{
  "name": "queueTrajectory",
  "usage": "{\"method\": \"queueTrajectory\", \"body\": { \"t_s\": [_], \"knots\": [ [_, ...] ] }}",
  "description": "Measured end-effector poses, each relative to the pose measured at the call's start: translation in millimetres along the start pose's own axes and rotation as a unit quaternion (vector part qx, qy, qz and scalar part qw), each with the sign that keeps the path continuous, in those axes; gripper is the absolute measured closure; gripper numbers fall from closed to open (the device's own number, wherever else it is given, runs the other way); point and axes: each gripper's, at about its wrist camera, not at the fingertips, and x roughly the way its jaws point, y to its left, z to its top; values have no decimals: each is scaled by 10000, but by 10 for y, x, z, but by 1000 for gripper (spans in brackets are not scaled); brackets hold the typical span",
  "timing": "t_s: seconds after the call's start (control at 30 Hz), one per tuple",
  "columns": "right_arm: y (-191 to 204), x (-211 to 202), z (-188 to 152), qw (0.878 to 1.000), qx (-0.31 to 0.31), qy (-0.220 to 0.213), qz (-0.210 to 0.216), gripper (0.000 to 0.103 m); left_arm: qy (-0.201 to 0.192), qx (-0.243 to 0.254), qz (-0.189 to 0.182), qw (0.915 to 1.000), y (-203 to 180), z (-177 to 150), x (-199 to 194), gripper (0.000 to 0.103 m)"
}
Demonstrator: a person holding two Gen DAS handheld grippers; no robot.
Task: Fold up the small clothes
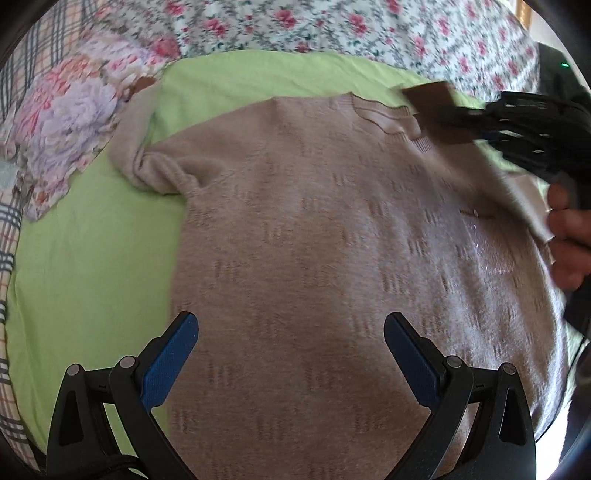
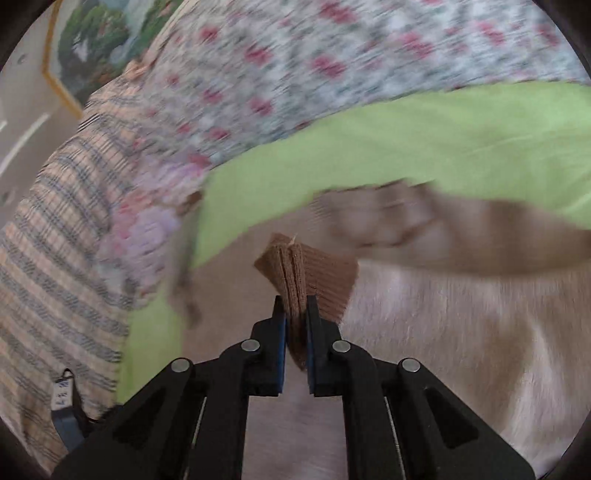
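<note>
Beige sweater (image 1: 332,240) flat on green sheet (image 1: 92,266) | left tongs (image 1: 291,332) released above hem | right tongs (image 2: 295,314) clenched on brown cuff (image 2: 306,269)

Bed (image 1: 332,26) under a floral cover
A green sheet (image 1: 92,258) lies on it, the beige sweater (image 1: 332,258) flat upon that.

Sweater (image 1: 332,240) hem cut off at left-wrist view's bottom edge; its sleeve (image 2: 461,229) and floral bedding (image 2: 295,74) motion-smeared in right-wrist view; small label (image 1: 474,213) unreadable.
</note>
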Motion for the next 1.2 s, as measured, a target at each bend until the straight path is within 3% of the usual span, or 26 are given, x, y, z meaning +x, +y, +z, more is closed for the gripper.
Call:
{"method": "queueTrajectory", "body": {
  "t_s": [0.17,0.27,0.33,0.4,0.53,0.63,0.67,0.73,0.77,0.8,0.83,0.9,0.97,1.1,1.17,1.2],
  "knots": [
    [237,696,-126,9972,129,627,388,92,-35,-283,-325,9991,213,93,56,2],
    [184,827,-196,9952,293,861,352,79,29,-397,-624,9973,282,180,164,2],
    [151,728,-230,9952,376,752,506,65,129,-461,-886,9949,287,266,281,2],
    [120,588,-234,9958,420,636,507,58,219,-545,-1109,9921,282,386,412,2],
    [-53,38,-291,9977,586,167,305,57,400,-696,-1624,9834,213,654,735,2],
    [-135,-359,-362,9977,638,-187,101,57,434,-764,-1779,9801,131,846,928,4],
    [-163,-506,-405,9976,622,-305,6,57,382,-747,-1832,9795,96,897,958,9],
    [-227,-763,-488,9966,616,-518,-176,58,229,-598,-1992,9779,39,1006,996,48],
    [-273,-889,-528,9956,631,-626,-297,58,279,-508,-2083,9763,-10,1046,1038,91],
    [-324,-1006,-561,9942,655,-726,-440,58,344,-454,-2126,9755,-37,1061,1059,97],
    [-366,-1089,-580,9930,673,-792,-554,58,237,-394,-2057,9775,-56,1076,1022,97],
    [-516,-1310,-617,9892,712,-926,-881,58,-333,-207,-1736,9840,-27,1102,746,97],
    [-708,-1512,-637,9818,774,-1080,-1361,58,-780,-297,-1505,9851,158,1124,540,97],
    [-1120,-1604,-589,9701,1131,-1085,-1851,57,-554,-493,-1377,9877,459,1099,637,97],
    [-1303,-1535,-534,9666,1271,-959,-2008,52,-476,-504,-1275,9894,483,1046,680,97],
    [-1386,-1470,-498,9663,1317,-871,-2033,43,-473,-503,-1282,9893,480,1024,668,97]
  ]
}}
